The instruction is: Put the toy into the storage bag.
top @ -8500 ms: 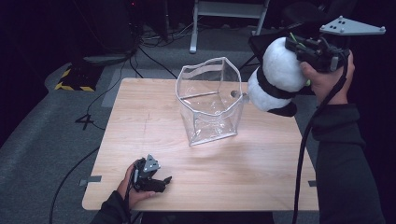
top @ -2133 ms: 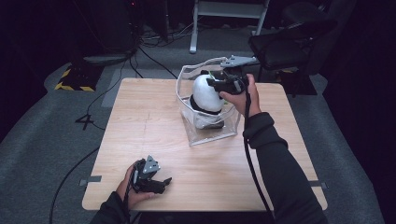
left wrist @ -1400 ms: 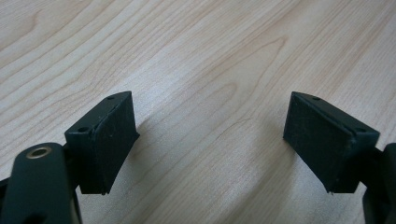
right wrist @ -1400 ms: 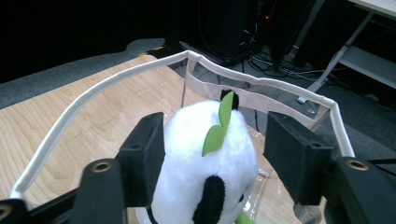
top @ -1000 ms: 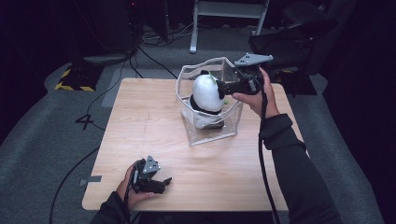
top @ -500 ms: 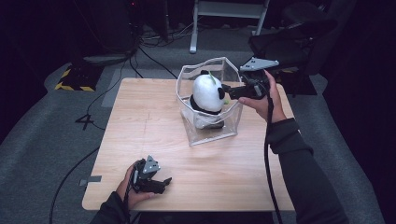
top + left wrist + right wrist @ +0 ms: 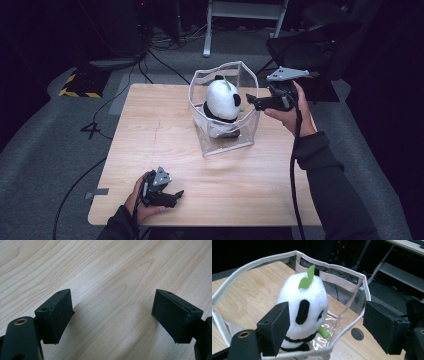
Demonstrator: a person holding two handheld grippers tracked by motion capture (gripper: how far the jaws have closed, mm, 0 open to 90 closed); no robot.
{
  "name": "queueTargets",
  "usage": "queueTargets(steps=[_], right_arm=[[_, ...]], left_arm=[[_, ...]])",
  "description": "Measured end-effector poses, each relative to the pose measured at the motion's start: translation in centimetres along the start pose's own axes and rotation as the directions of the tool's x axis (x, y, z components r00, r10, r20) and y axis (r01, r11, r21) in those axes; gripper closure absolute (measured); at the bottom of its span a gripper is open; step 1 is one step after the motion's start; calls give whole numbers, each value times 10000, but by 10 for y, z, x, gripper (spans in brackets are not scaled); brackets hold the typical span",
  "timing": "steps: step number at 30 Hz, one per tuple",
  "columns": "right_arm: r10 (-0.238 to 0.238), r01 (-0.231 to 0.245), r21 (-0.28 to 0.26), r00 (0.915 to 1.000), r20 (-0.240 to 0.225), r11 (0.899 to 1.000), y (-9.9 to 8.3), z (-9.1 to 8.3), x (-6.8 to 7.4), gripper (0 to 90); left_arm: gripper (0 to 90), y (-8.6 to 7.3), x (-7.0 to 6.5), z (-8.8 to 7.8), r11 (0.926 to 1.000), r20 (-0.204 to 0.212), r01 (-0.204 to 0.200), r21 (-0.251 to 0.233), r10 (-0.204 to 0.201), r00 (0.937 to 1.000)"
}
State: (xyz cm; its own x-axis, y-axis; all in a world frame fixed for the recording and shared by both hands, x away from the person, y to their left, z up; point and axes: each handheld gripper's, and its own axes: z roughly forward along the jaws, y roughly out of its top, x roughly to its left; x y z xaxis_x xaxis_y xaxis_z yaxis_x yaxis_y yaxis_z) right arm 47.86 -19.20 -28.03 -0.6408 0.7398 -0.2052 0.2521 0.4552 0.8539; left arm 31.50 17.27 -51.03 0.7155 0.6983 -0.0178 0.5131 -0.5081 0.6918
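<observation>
A white and black plush panda (image 7: pixel 222 100) with a green leaf on its head stands upright inside a clear plastic bag (image 7: pixel 227 145) with a white rim, at the middle of the wooden table (image 7: pixel 150 125). My right gripper (image 7: pixel 250 100) hovers just outside the bag's right rim, open and pointing at the panda, with nothing held. In the right gripper view the panda (image 7: pixel 304 305) sits beyond the jaws, inside the bag's rim (image 7: pixel 269 258), with my right gripper (image 7: pixel 325 315) apart from it. My left gripper (image 7: pixel 175 196) rests low near the table's front edge; its jaws (image 7: pixel 112 307) stand apart over bare wood.
The bag takes up the table's middle and back. A small round hole (image 7: pixel 357 334) is set in the tabletop beside the bag. Behind the table are a white desk frame (image 7: pixel 245 20), a dark chair (image 7: pixel 320 45) and cables on grey carpet (image 7: pixel 50 140).
My right gripper carried the panda into the bag, let go and has drawn back to the right, out over the rim. The panda stays in the bag. My left gripper has not moved.
</observation>
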Motion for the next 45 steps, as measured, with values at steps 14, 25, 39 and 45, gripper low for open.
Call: queueTargets(steps=[14,25,39,45], right_arm=[[-128,129,-38,9998,137,9999,-17,-19,-3,222],[-27,25,98,9997,245,9999,-35,-29,-9,227],[-437,423,512,9987,272,9978,-54,-31,-3,227],[-597,577,683,9978,278,9960,-63,-31,1,226]], left_arm=[[173,0,0,0,10000,-5,13,-35,-13,10000],[173,0,0,0,10000,-4,13,-35,-13,10000],[173,0,0,0,10000,-4,12,-35,-12,10000],[173,0,0,0,10000,-12,10,-22,-10,10000]])
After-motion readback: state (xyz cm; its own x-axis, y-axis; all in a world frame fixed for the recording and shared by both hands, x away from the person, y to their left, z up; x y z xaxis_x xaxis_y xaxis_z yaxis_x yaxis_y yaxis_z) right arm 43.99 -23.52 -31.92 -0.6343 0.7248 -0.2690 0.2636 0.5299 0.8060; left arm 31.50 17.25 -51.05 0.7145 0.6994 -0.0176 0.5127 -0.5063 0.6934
